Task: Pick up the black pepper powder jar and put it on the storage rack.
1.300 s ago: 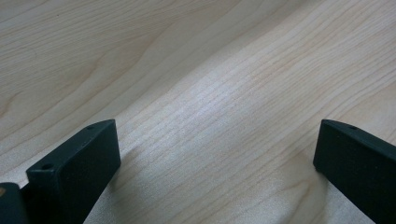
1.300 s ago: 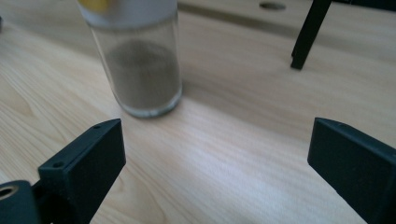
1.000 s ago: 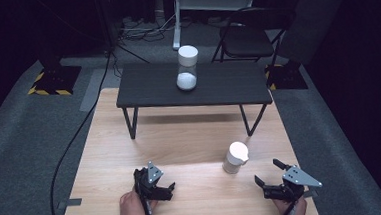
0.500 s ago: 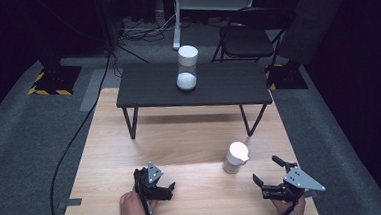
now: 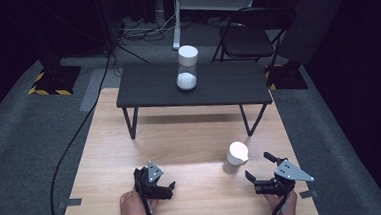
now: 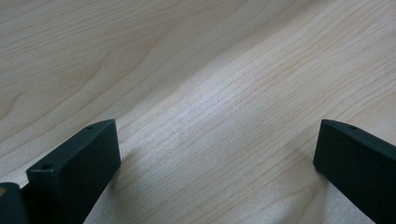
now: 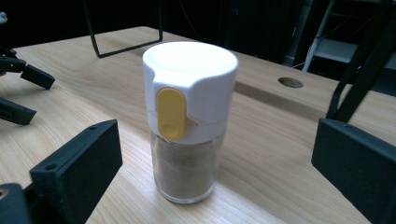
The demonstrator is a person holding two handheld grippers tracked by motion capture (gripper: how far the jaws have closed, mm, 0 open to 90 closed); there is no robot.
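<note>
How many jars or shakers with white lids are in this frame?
2. A spice shaker stands on the wooden tabletop just ahead of the right gripper; a taller jar stands on the small black table.

Two hands reach in from the bottom edge of the high view, each holding a black two-jaw gripper low over the surface. The left hand [image 5: 133, 207] holds the left gripper [image 5: 167, 189], whose jaws point to the right and stand wide apart with nothing between them. The right hand [image 5: 280, 203] holds the right gripper [image 5: 260, 166], topped by a grey three-cornered plate [image 5: 291, 171]. Its jaws point up and to the left, also spread wide and gripping nothing. The two grippers sit well apart.
</note>
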